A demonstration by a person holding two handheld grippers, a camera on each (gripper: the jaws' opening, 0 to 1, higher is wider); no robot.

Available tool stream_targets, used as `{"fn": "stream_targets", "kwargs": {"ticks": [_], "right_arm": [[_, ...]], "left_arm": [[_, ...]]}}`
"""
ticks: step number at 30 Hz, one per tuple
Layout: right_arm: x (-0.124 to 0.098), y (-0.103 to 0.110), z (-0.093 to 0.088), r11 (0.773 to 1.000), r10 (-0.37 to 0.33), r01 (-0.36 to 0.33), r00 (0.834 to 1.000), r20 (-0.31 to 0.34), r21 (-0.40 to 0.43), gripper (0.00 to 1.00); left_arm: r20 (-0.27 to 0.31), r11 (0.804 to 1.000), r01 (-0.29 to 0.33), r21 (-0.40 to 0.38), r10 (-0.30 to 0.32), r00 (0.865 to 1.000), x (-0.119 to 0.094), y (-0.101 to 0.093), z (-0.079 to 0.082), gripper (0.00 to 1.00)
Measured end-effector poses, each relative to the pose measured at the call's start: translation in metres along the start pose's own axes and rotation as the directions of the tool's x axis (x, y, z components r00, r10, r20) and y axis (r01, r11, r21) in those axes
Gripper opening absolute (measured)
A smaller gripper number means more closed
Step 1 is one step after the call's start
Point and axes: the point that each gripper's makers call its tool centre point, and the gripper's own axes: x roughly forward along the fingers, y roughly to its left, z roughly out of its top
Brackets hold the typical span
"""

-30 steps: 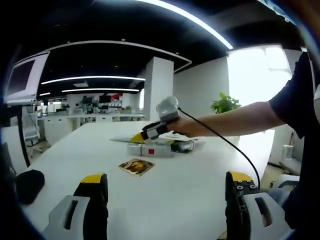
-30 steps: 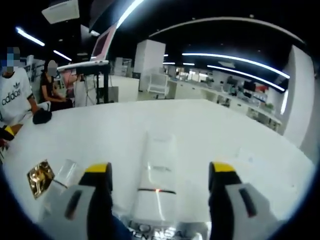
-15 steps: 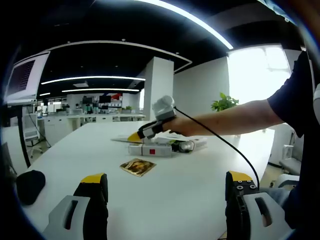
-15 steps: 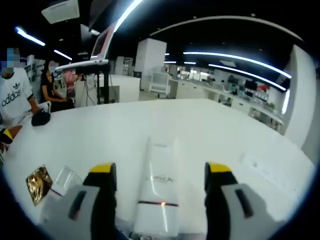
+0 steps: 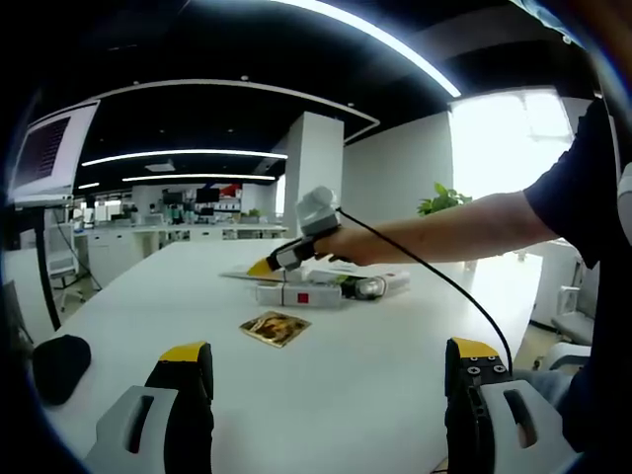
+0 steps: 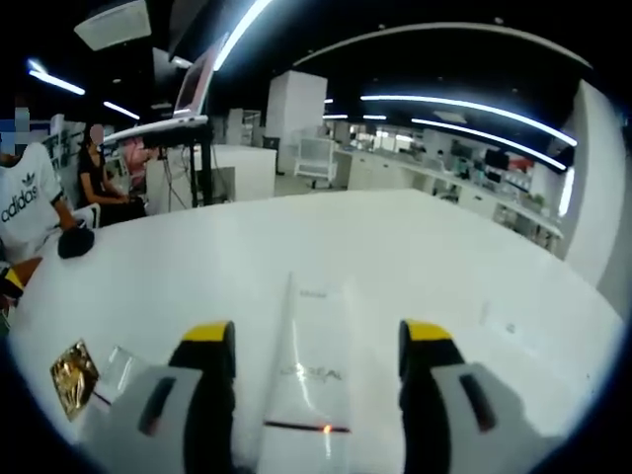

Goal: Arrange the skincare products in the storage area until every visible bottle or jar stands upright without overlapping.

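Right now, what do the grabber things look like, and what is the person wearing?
Each gripper has two pale grey jaws with black inner pads and yellow tips: the left gripper and the right gripper. In the left gripper view, the right gripper carries a grey box on top, and a thin black cable trails from it. The person's short sleeve is dark.

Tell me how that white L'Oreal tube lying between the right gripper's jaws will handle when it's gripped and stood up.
The white tube looks glossy, so it may slip between the right gripper jaws. Its far end is flattened and crimped, so it probably flexes when squeezed. Tall and narrow, it could tip easily once upright on the table.
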Motion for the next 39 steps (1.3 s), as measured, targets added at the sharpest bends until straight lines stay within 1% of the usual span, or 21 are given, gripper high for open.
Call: {"fn": "stream_targets", "kwargs": {"ticks": [6,9,16,18,20,24,28,33,39], "right_arm": [[0.006,-0.002,-0.003,1.0,0.006,-0.006,1.0,-0.012,0.017,0.62],[0.01,-0.001,-0.004,1.0,0.012,-0.012,1.0,-0.023,0.019,0.61],[0.015,-0.003,-0.002,1.0,0.014,-0.014,0.999,-0.031,0.007,0.59],[0.016,-0.003,-0.001,1.0,0.017,-0.017,0.999,-0.032,0.003,0.57],[0.018,-0.001,-0.004,1.0,0.022,-0.022,0.998,-0.051,0.001,0.57],[0.02,-0.002,-0.003,1.0,0.024,-0.024,0.998,-0.051,-0.003,0.57],[0.023,-0.005,-0.005,1.0,0.024,-0.024,0.998,-0.063,-0.001,0.56],[0.022,-0.003,-0.006,1.0,0.028,-0.029,0.997,-0.067,-0.007,0.53],[0.023,-0.003,-0.008,0.999,0.034,-0.033,0.997,-0.075,0.003,0.49]], "left_arm": [[0.001,1.0,-0.004,0.002,0.004,1.0,-0.001,0.001,0.001,1.0],[0.001,1.0,-0.005,-0.002,0.005,1.0,-0.001,0.003,0.0,1.0],[-0.005,1.0,-0.006,-0.003,0.006,1.0,-0.001,0.003,-0.001,1.0],[-0.006,1.0,-0.008,-0.004,0.008,1.0,-0.001,0.003,0.0,1.0],[-0.002,1.0,-0.007,-0.002,0.007,1.0,-0.002,0.002,0.001,1.0],[-0.001,1.0,-0.01,0.002,0.01,1.0,-0.002,0.003,0.001,1.0],[-0.012,1.0,-0.011,0.001,0.011,1.0,-0.002,0.004,-0.002,1.0],[-0.005,1.0,-0.021,0.001,0.021,1.0,-0.004,0.006,0.0,1.0],[-0.006,1.0,-0.018,-0.001,0.018,1.0,-0.003,0.006,-0.001,1.0]]}}
